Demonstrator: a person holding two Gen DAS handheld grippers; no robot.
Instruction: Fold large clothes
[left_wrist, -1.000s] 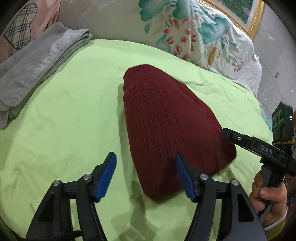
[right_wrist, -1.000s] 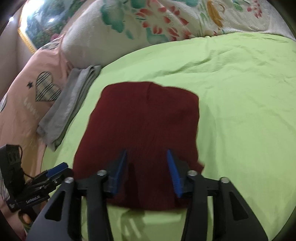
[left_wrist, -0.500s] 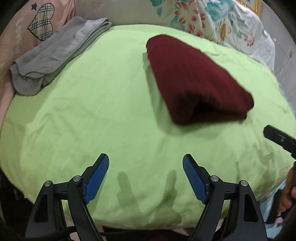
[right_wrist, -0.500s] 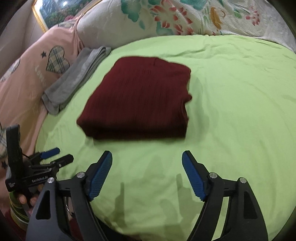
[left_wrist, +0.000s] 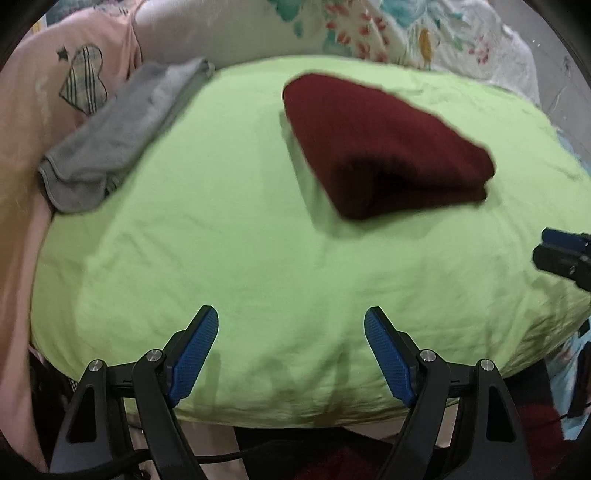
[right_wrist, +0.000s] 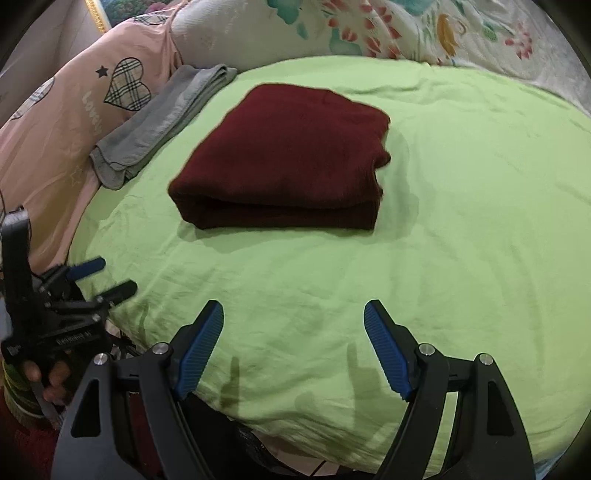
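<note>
Right wrist: grey towel (right_wrist: 162, 125) beside folded maroon sweater (right_wrist: 288, 155).

Both wrist views face across the green sheet (left_wrist: 240, 240), sharing the maroon sweater (right_wrist: 288, 147).

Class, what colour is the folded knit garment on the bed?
The folded knit garment is dark maroon, clearest in the right wrist view.

Green-sheeted bed (right_wrist: 461, 206); folded maroon garment (right_wrist: 291, 155); grey towel (right_wrist: 162, 122)
</note>
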